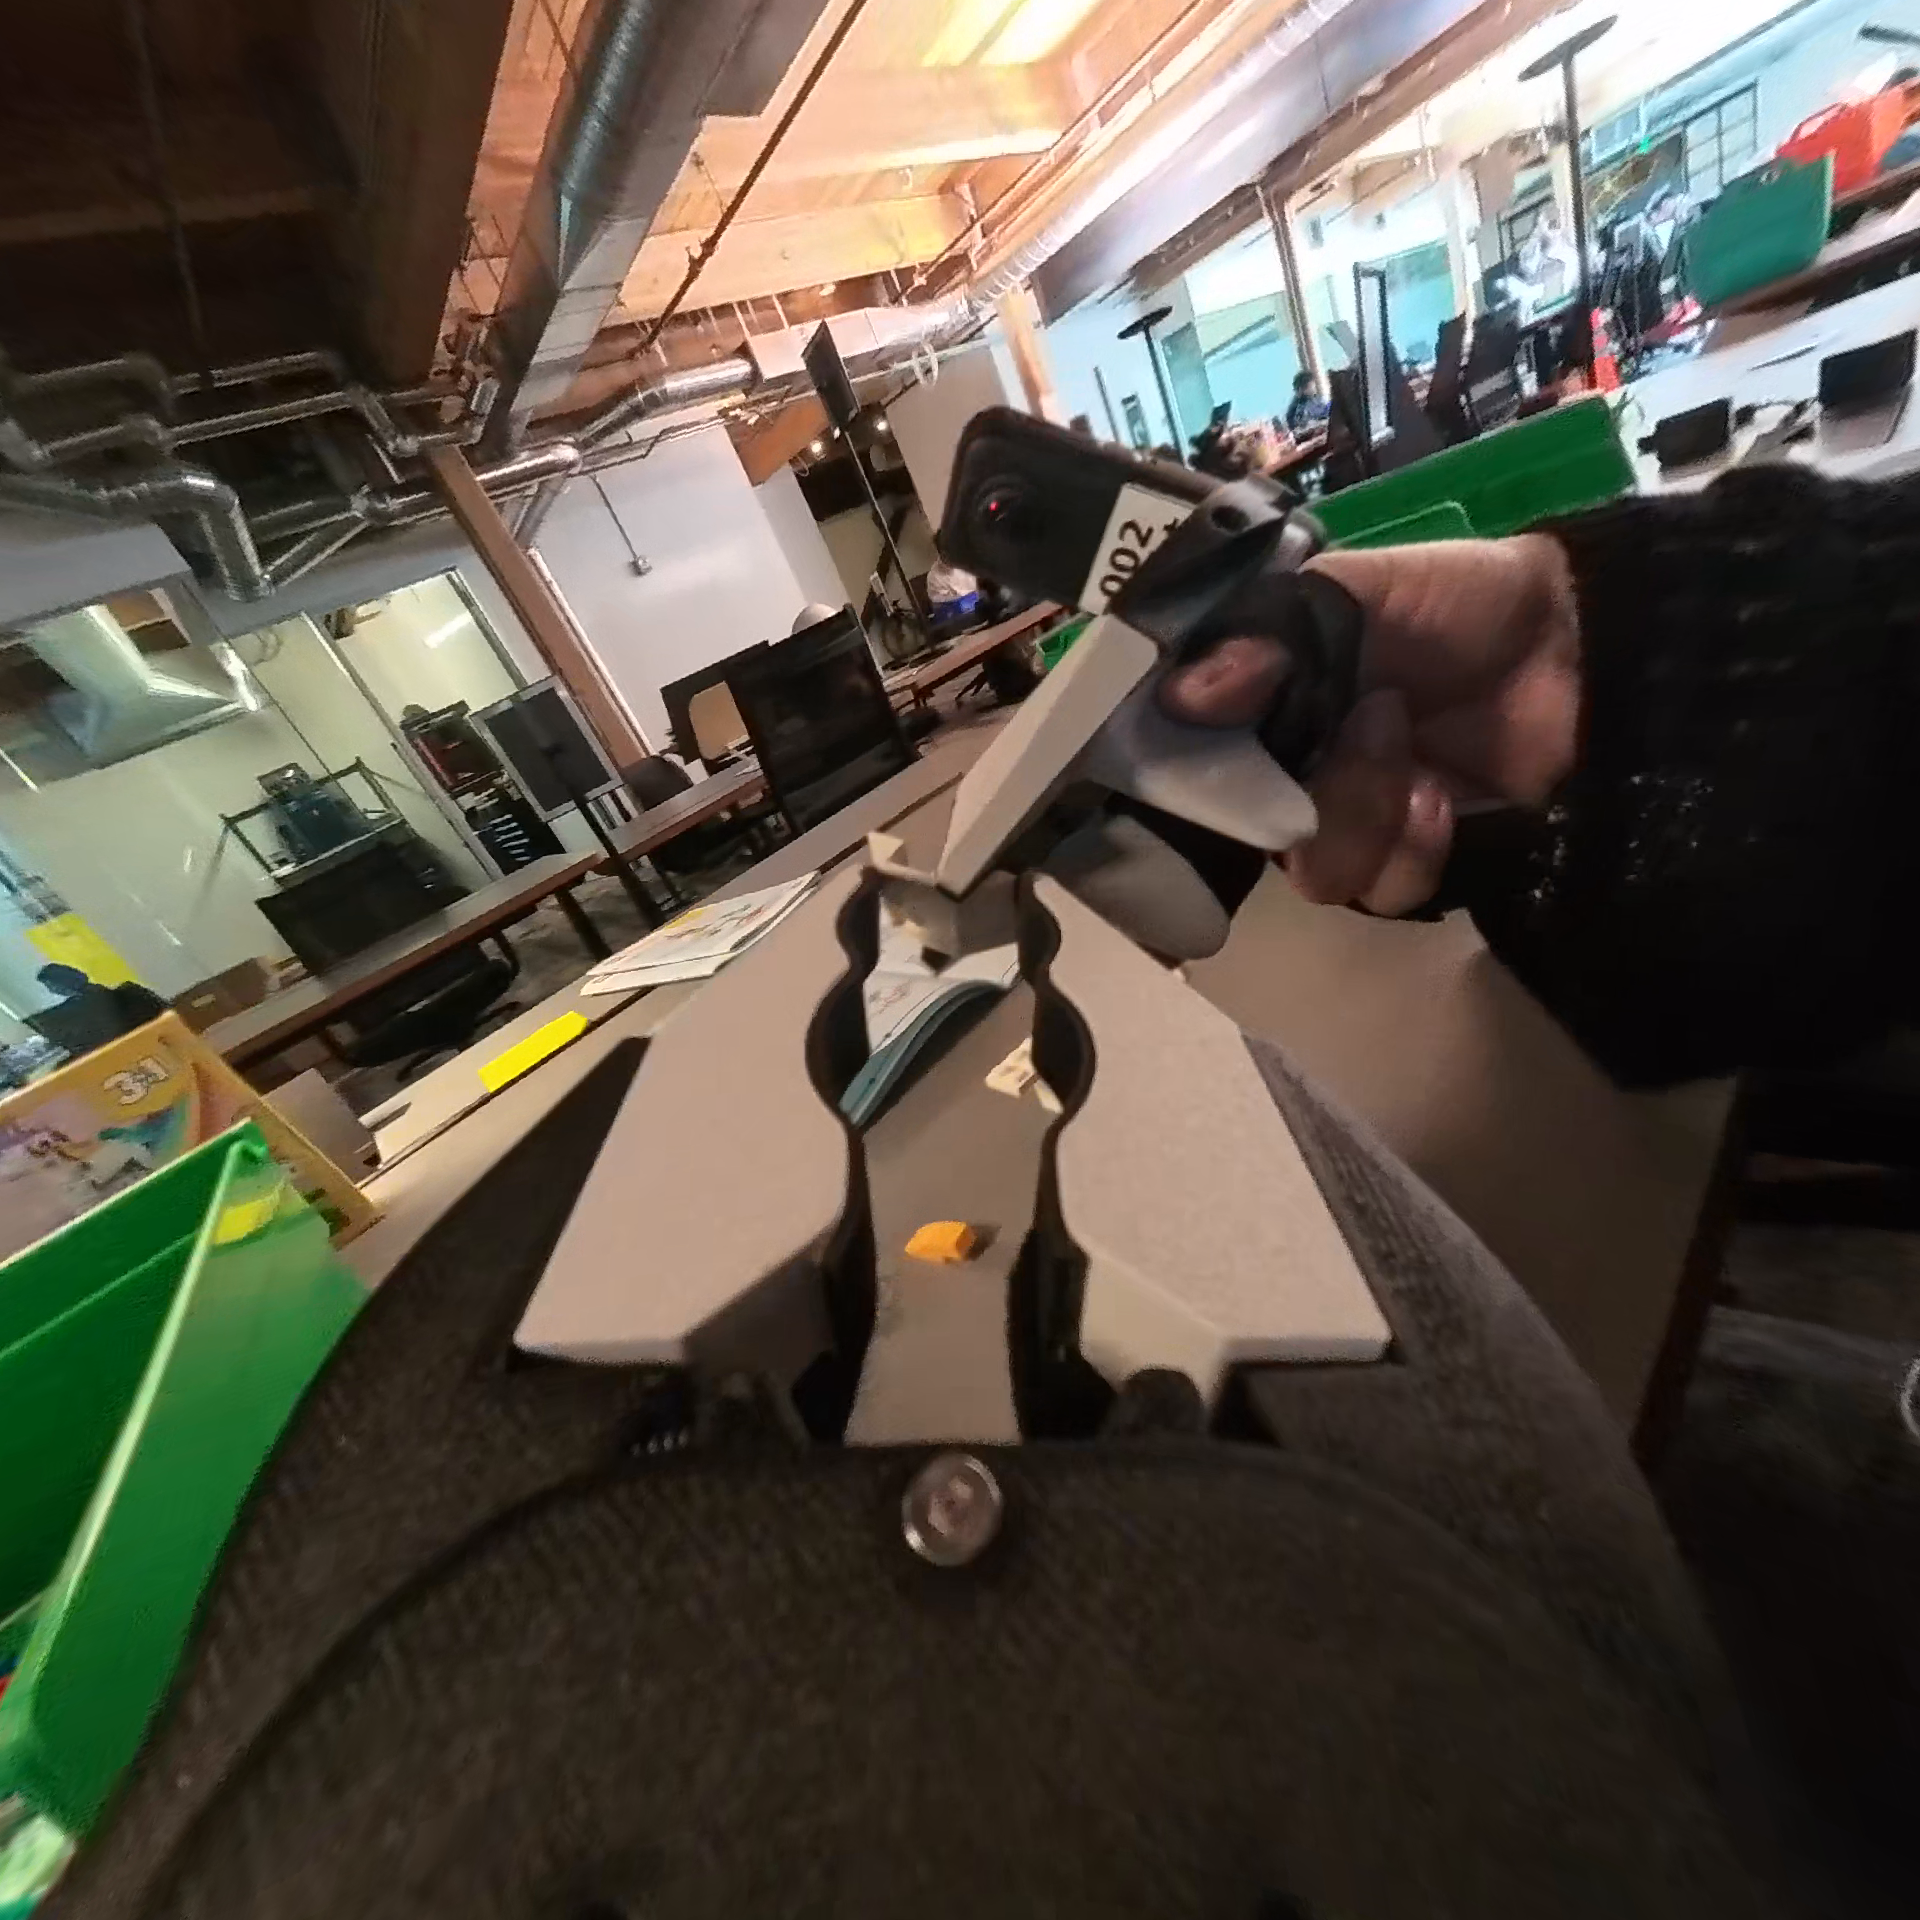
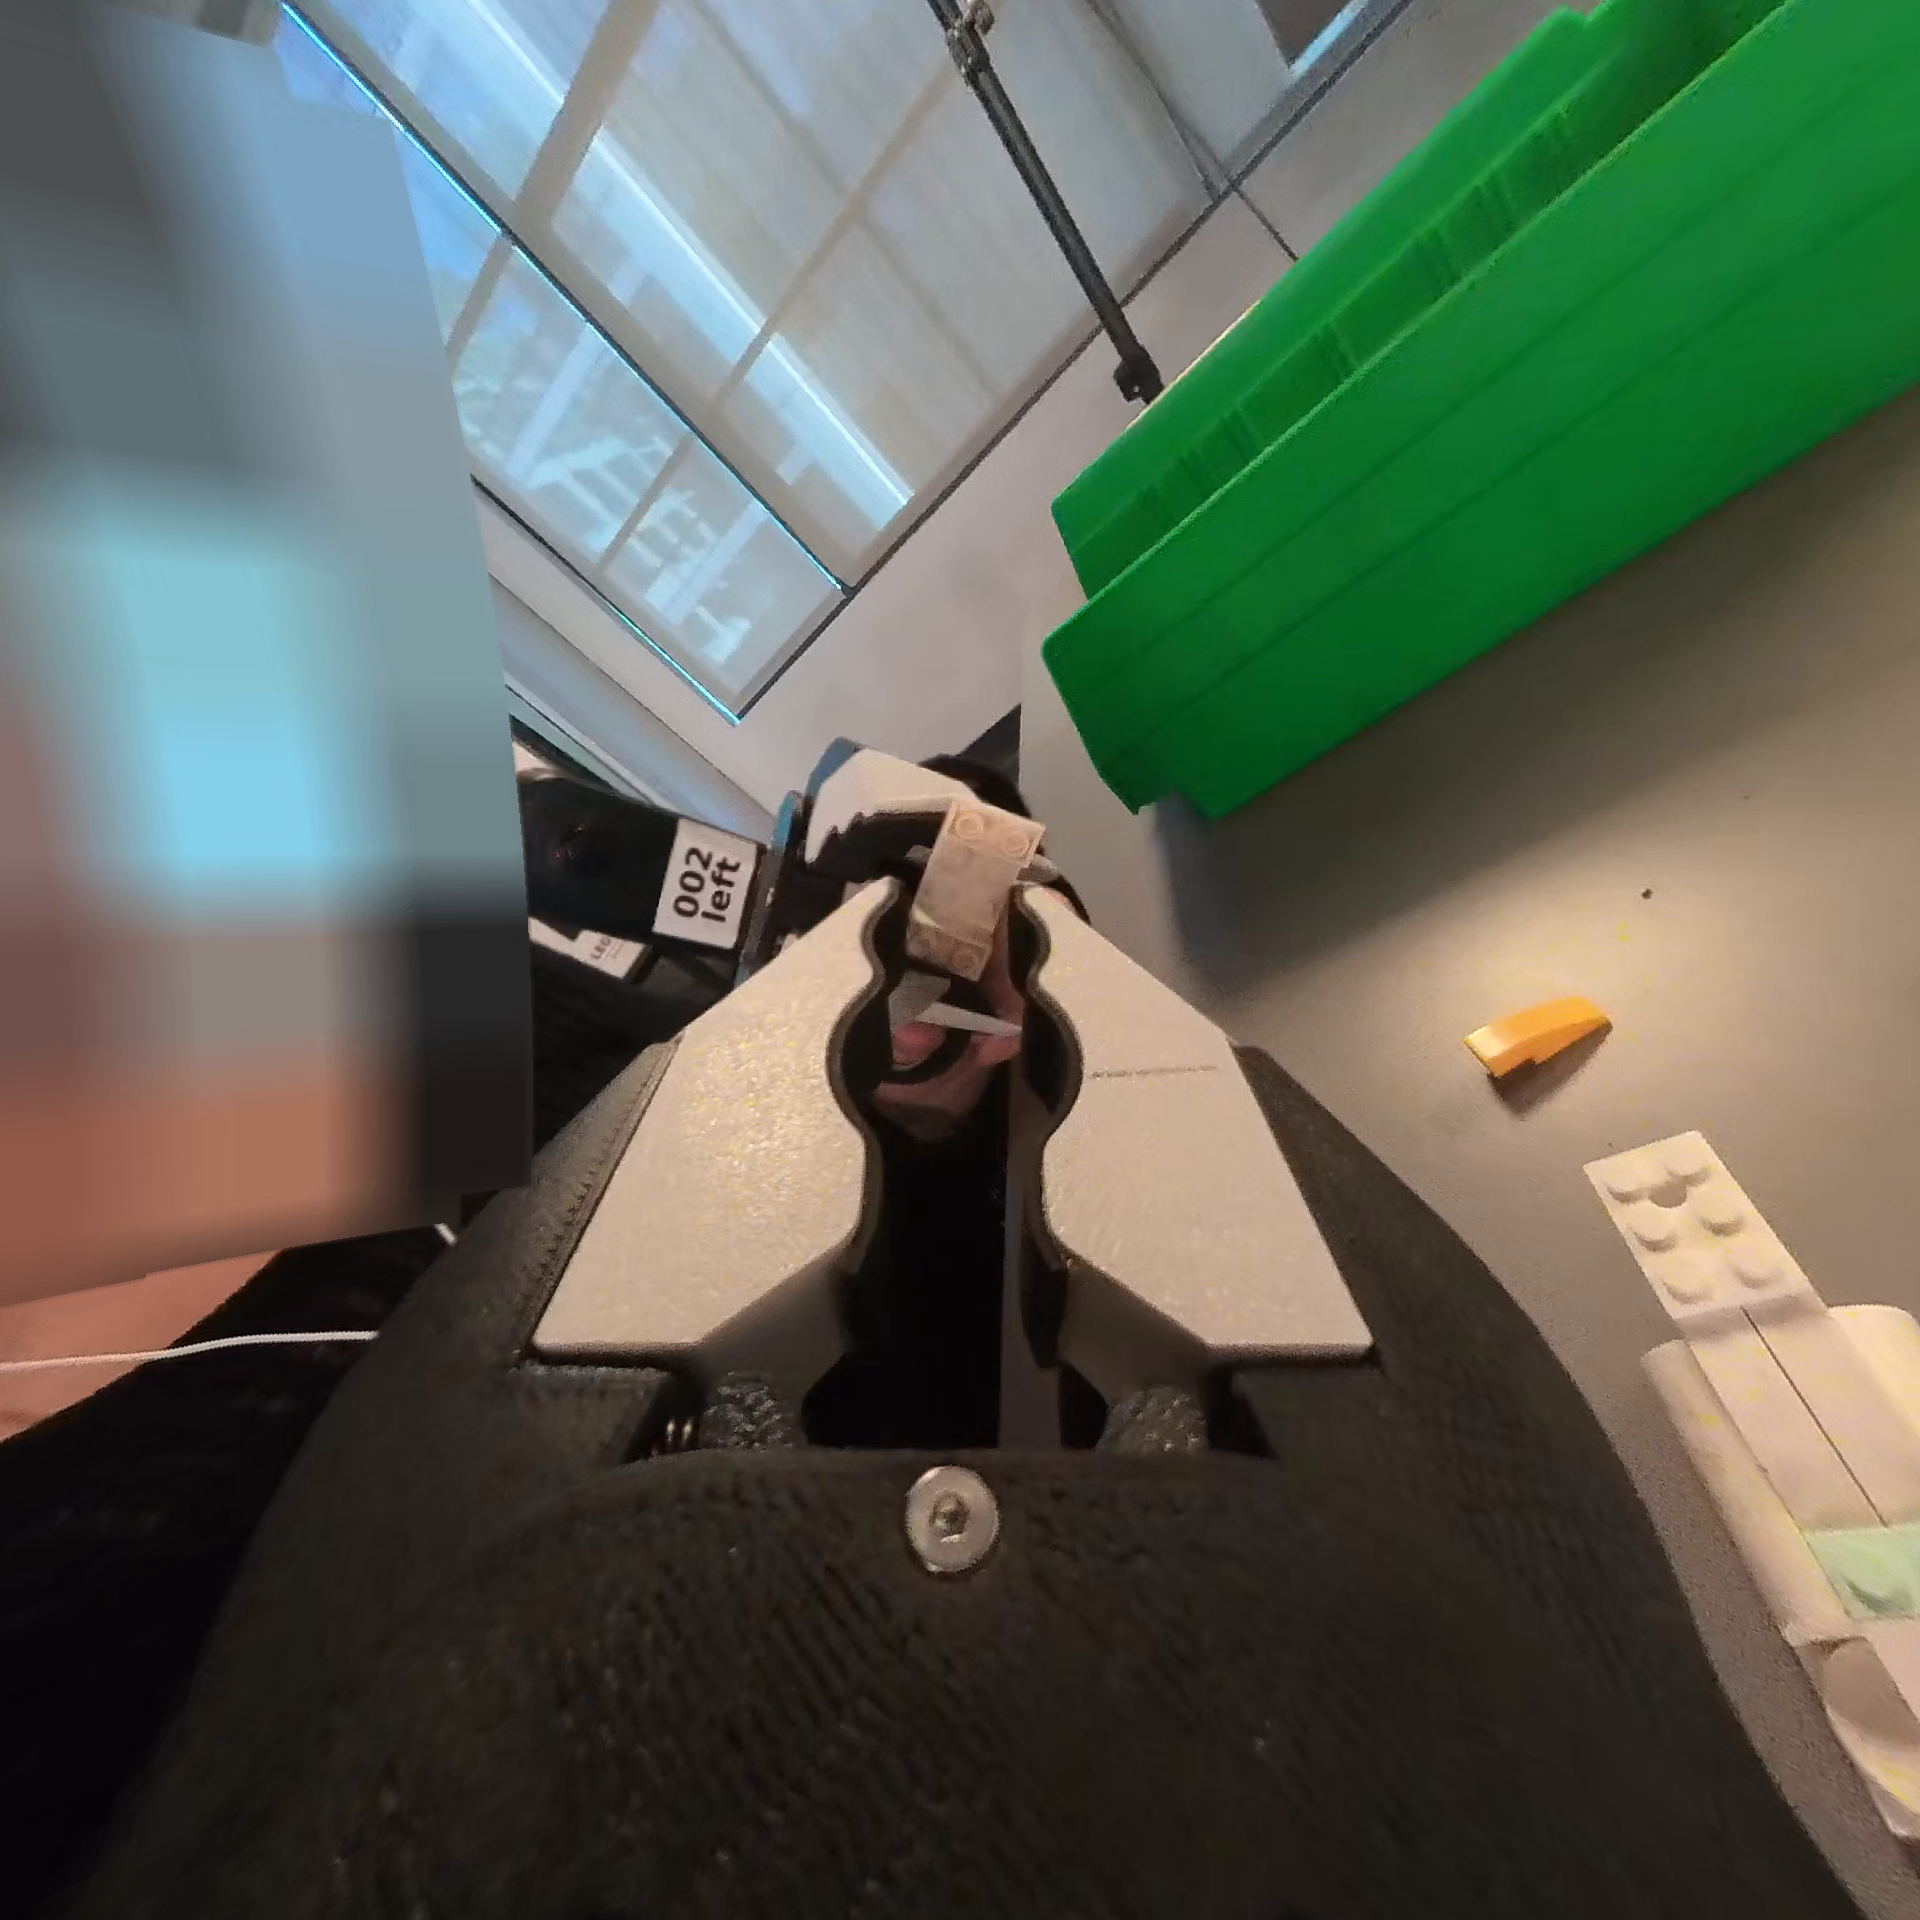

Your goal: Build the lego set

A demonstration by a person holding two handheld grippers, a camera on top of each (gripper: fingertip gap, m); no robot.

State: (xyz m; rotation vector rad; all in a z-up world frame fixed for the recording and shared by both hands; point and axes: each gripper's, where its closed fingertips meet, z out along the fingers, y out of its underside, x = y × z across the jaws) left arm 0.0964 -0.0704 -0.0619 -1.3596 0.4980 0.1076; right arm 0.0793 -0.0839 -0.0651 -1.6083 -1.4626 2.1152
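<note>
My left gripper [image 1: 940, 894] is held above the grey table, its jaws closed on a small white lego piece [image 1: 906, 902] at the tips. My right gripper [image 1: 961, 873], held in a hand with a black sleeve, reaches in from the right and meets that piece. In the right wrist view my right gripper [image 2: 961, 914] is shut on a pale studded brick [image 2: 971, 888], with the left gripper [image 2: 914, 821] touching its far end. An orange sloped piece [image 1: 940, 1240] lies on the table, also in the right wrist view [image 2: 1538, 1034].
A white plate assembly [image 2: 1704, 1236] lies on the table at the right. Green bins [image 2: 1455, 520] stand behind it and another [image 1: 156, 1403] at the left. An open booklet [image 1: 914, 1023], a small white piece [image 1: 1013, 1075] and a lego box [image 1: 114, 1122] are nearby. The grippers are tip to tip, or close to it.
</note>
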